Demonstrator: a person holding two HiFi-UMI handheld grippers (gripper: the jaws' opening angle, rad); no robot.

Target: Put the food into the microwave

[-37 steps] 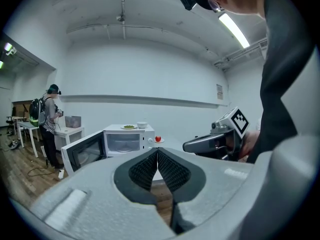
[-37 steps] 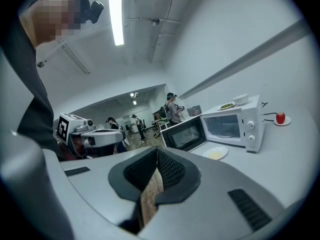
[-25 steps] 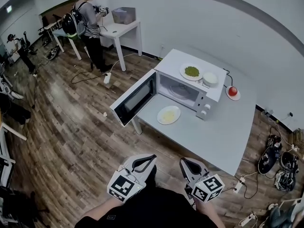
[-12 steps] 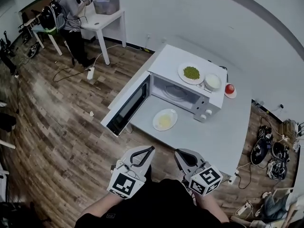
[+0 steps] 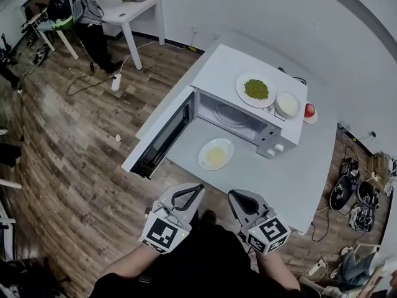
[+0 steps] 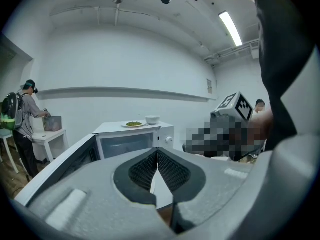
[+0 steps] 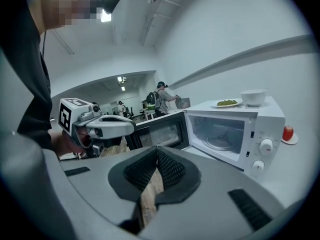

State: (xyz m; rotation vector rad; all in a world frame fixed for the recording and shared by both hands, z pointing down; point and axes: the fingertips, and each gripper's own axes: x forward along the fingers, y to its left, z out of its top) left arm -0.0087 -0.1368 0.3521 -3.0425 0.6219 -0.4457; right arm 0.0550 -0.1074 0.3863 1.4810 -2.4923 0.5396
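Plainly, the likeliest food for this step is the plate of yellow food (image 5: 216,153), which lies flat on the white surface (image 5: 291,179) near its left edge, just before the mouth of the microwave (image 5: 223,73). The oven's door (image 5: 160,140) is swung wide and hangs out past that left edge, and the glass turntable (image 5: 232,118) inside is bare.

On the microwave's top sit a plate of green food (image 5: 256,90) and a white bowl (image 5: 288,103). A red fruit (image 5: 309,109) rests on a small dish by the surface's far right edge.

The left gripper (image 5: 189,194) and the right gripper (image 5: 245,198) hang side by side short of the surface's near edge, well apart from the plate. The left fingers (image 6: 142,169) are pressed together on nothing, and so are the right fingers (image 7: 172,169).

The step in hand looks like the reach for the plate, so I judge that the fingers must part before they arrive. A good grip would pinch the plate's near rim, one finger slipped under it and one on top, away from the food. The plate is shallow, so it should be kept level while it goes in, or the food may slide. The path should run straight into the cavity, clear of the open door, and the plate should settle centred on the turntable.
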